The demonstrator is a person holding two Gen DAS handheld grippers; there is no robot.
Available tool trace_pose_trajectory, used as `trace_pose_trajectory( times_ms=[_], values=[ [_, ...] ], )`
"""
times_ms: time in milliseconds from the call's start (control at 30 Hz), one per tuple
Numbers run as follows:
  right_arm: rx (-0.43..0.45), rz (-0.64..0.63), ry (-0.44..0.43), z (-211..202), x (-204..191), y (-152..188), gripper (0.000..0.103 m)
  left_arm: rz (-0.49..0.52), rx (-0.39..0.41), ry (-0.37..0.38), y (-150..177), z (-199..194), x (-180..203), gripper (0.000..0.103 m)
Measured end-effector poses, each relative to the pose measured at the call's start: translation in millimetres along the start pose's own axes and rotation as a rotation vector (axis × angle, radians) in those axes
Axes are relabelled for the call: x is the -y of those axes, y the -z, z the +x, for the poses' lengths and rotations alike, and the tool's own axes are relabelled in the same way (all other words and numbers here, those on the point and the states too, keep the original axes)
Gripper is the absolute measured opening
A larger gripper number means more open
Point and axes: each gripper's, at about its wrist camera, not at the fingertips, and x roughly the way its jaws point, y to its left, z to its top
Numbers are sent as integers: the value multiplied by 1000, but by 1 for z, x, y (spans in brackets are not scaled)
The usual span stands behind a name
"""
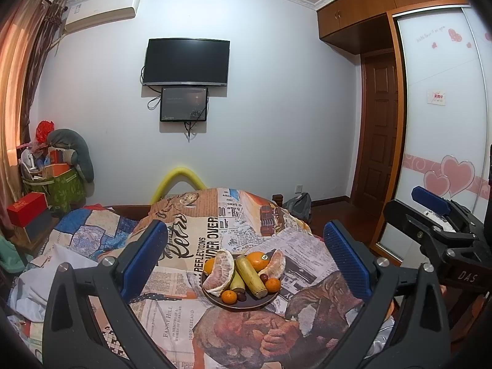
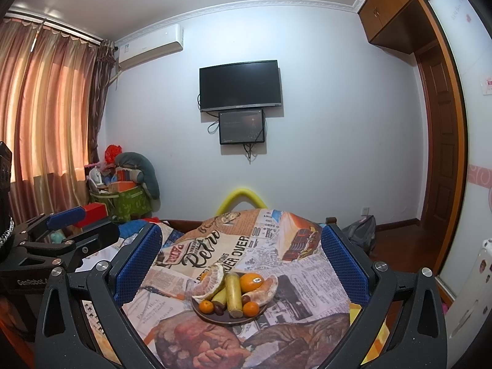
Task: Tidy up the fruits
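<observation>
A dark round plate [image 1: 270, 302] [image 2: 215, 318] sits on a table covered with a newspaper-print cloth [image 1: 172, 323] [image 2: 307, 279]. It holds two pomelo segments [image 1: 220, 272] [image 2: 209, 283], a yellow-green cane piece [image 1: 250, 275] [image 2: 233, 292], a large orange [image 1: 257, 259] [image 2: 250, 281], small tangerines [image 1: 229, 296] [image 2: 206, 306], dark dates [image 1: 242, 296] and a small banana [image 2: 219, 296]. My left gripper [image 1: 246, 258] is open and empty, back from the plate. My right gripper [image 2: 241, 261] is open and empty, back from the plate. The right gripper also shows in the left wrist view [image 1: 436, 212], and the left gripper in the right wrist view [image 2: 66, 227].
A bed with a patchwork quilt [image 1: 92, 230] lies left of the table. A green bag of clutter [image 1: 55, 184] and a red box [image 1: 26, 207] stand by the curtain. A TV [image 1: 186, 61] hangs on the far wall. A wardrobe [image 1: 442, 123] and door [image 1: 379, 135] are on the right.
</observation>
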Motion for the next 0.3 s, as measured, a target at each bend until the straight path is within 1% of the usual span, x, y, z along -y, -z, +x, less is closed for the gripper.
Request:
trace_pose_trajectory(
  times_ms=[300],
  values=[
    [-10, 3, 4, 4, 3, 3, 103, -4, -9, 9, 0, 1, -1, 103]
  ],
)
